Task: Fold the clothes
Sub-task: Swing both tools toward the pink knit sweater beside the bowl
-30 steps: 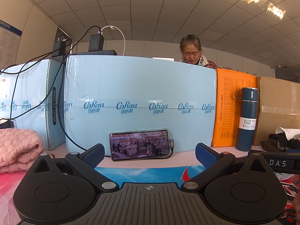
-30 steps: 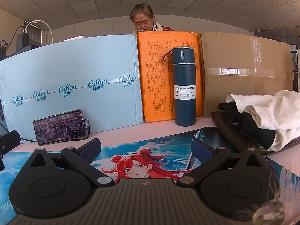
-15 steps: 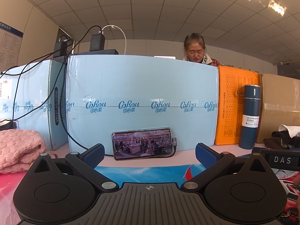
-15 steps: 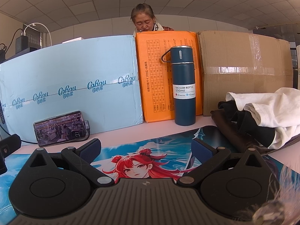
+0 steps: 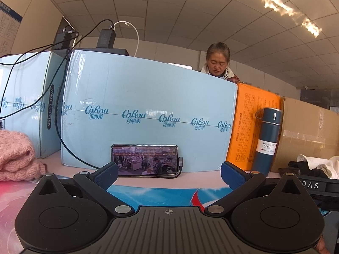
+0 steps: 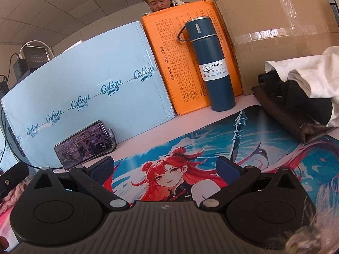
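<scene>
Above the mat, both tongs gape wide, empty.

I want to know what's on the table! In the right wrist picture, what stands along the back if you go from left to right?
Phone → light blue box → orange box → blue vacuum bottle → brown cardboard box → pile of clothes.
</scene>
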